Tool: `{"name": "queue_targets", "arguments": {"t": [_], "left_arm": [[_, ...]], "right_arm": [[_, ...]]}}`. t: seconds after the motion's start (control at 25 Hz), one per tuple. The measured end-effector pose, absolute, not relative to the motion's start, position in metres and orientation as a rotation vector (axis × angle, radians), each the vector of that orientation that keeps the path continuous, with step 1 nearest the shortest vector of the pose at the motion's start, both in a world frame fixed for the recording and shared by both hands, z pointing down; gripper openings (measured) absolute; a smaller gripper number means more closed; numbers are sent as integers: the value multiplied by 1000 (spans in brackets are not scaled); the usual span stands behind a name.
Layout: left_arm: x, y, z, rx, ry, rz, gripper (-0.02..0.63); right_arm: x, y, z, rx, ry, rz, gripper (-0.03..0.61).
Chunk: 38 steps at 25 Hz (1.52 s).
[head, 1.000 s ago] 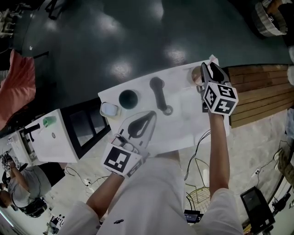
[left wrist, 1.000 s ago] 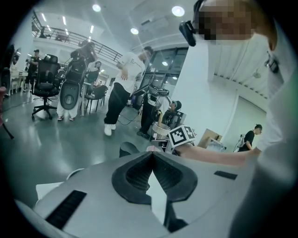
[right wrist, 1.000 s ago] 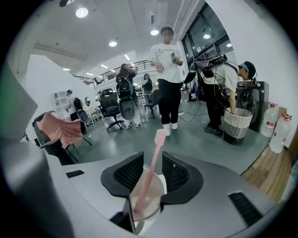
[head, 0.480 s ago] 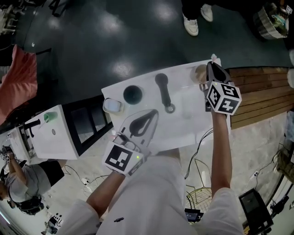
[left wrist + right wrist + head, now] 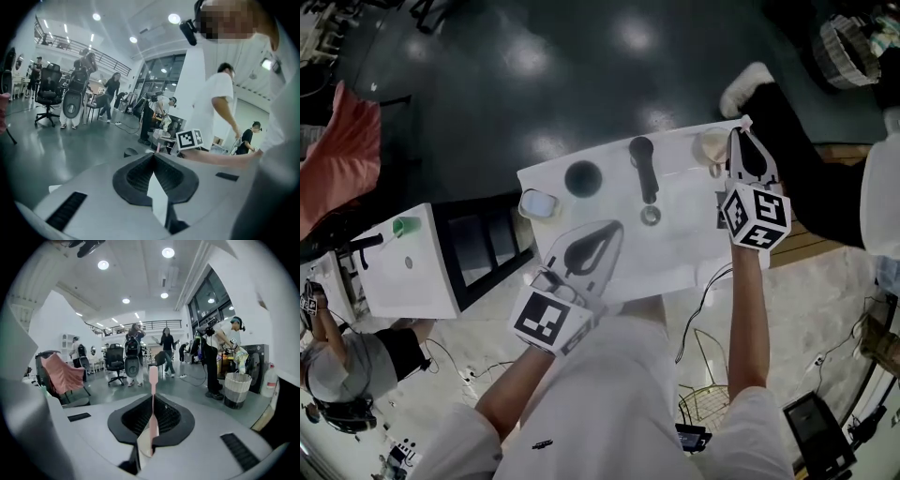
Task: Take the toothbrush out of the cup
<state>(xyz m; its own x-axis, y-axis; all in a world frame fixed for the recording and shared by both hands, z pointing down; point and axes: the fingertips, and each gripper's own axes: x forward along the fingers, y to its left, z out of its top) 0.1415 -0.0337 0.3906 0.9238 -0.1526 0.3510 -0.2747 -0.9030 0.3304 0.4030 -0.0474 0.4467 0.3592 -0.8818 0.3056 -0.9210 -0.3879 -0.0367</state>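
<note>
Over on the left, the left gripper [image 5: 609, 232] hangs above the near side of the white table [image 5: 694, 246], jaws together on nothing, and its own view confirms it. Moving across, past a dark round container [image 5: 583, 178] and a black long-handled tool [image 5: 643, 173], the action is far right. The right gripper [image 5: 739, 141] is up against the pale cup [image 5: 710, 145], jaws pinched tight on the pink toothbrush [image 5: 153, 376]. The grip looks made; the lift clear of the cup appears not yet done. The head view hides the toothbrush behind the gripper. Only the right gripper view shows its pink shaft clamped between the jaws, its end poking past the tips.
</note>
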Motion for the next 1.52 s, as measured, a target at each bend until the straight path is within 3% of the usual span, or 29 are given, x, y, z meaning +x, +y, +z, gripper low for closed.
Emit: {"name": "queue_targets", "arguments": {"t": [0.72,1.52], "left_arm": [[41,-4,340,2766,-379,285,3],[-44,-4,315,2792,-484,178,3]], "right_arm": [[276,20,321,2497,-1743,137,8],[141,80,296,2524,-1828,173,8]]}}
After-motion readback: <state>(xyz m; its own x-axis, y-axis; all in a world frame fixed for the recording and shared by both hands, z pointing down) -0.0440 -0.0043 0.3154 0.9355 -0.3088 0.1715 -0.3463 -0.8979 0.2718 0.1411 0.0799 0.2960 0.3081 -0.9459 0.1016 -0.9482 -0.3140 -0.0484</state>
